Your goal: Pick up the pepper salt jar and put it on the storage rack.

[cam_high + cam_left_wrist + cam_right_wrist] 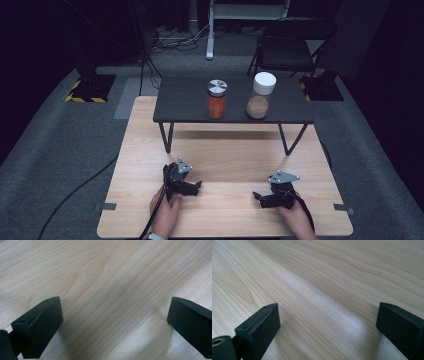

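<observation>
My left gripper (196,187) rests on the wooden table (225,150) near its front left, held by a hand, jaws pointing right. In the left gripper view its jaws stand wide apart over bare wood, so the left gripper (115,320) is open. My right gripper (259,197) lies at the front right, jaws pointing left. The right gripper (328,322) is open too, with only wood grain between its jaws. On a dark raised shelf (190,100) at the back stand a jar of orange-red powder with a metal lid (216,99) and a jar of brown powder with a white lid (260,96).
The shelf stands on thin black legs (166,137) over the back half of the table. Cables (75,192) trail over the grey carpet at the left. A black folding chair (285,47) and stand bases with yellow-black tape (86,92) sit beyond the table.
</observation>
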The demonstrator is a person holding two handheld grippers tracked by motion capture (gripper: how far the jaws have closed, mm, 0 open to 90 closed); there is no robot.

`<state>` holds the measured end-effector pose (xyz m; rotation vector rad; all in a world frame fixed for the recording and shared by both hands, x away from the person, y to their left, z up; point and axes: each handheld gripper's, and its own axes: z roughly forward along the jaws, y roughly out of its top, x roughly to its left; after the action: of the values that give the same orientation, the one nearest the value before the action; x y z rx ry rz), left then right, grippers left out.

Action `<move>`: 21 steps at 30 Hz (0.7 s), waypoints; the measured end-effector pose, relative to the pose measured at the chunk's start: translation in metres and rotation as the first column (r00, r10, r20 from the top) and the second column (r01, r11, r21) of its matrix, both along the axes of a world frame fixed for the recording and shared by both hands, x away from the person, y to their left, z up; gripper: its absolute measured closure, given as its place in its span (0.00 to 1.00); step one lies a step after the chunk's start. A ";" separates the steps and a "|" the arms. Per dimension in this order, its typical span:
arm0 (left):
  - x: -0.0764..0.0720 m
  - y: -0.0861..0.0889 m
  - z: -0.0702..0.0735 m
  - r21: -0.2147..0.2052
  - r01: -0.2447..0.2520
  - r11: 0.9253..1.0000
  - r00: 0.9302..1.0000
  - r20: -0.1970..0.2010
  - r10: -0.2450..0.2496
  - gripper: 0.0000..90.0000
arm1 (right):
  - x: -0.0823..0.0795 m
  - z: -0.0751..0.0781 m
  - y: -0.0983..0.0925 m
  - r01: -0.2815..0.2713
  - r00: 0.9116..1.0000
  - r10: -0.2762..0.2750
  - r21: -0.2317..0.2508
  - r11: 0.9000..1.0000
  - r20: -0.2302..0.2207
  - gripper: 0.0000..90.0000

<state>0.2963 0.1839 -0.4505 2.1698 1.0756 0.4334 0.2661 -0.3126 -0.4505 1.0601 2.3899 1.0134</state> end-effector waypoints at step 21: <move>0.000 0.000 0.000 0.000 0.002 1.000 1.000 0.002 -0.002 0.00 | 0.000 0.000 0.000 -0.001 1.000 0.001 0.000 1.000 0.000 0.06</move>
<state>0.2964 0.1841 -0.4507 2.1694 1.0727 0.4345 0.2662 -0.3127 -0.4505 1.0594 2.3905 1.0142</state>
